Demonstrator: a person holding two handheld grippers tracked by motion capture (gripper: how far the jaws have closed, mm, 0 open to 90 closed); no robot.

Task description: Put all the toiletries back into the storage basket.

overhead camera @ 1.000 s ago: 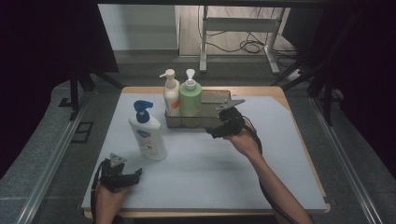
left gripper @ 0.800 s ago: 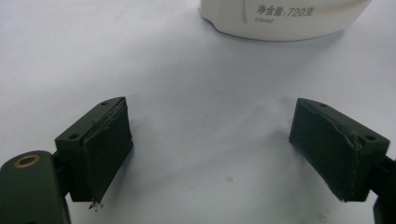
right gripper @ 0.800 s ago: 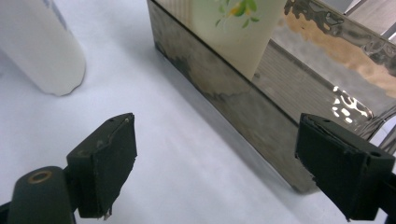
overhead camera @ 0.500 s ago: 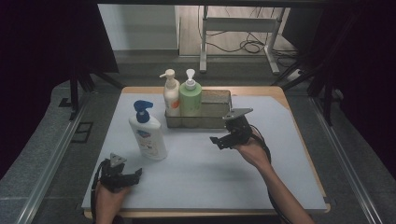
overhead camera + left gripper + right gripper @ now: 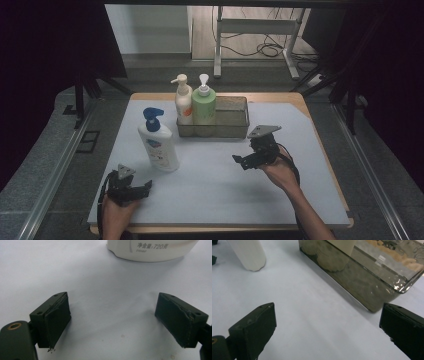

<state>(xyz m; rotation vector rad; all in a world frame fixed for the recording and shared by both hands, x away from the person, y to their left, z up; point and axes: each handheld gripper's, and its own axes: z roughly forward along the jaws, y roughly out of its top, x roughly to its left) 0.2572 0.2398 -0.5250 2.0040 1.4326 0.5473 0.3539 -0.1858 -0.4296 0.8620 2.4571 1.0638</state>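
Note:
A white pump bottle with a blue pump stands on the white mat, left of centre. Behind it a clear bin holds a cream pump bottle and a green pump bottle at its left end. My right gripper hovers in front of the bin's right half. In the right gripper view the gripper is open; its jaws have just been opening with nothing between them, and the bin lies ahead. My left gripper rests at the near left, open and empty, facing the white bottle's base.
The mat covers a wooden table whose edge shows at the right and back. A metal rail runs along the left side. Behind the table are a stand's legs and cables on the floor.
My right gripper has drawn back from the bin toward the near side and slightly right. Left gripper and bottles have not moved.

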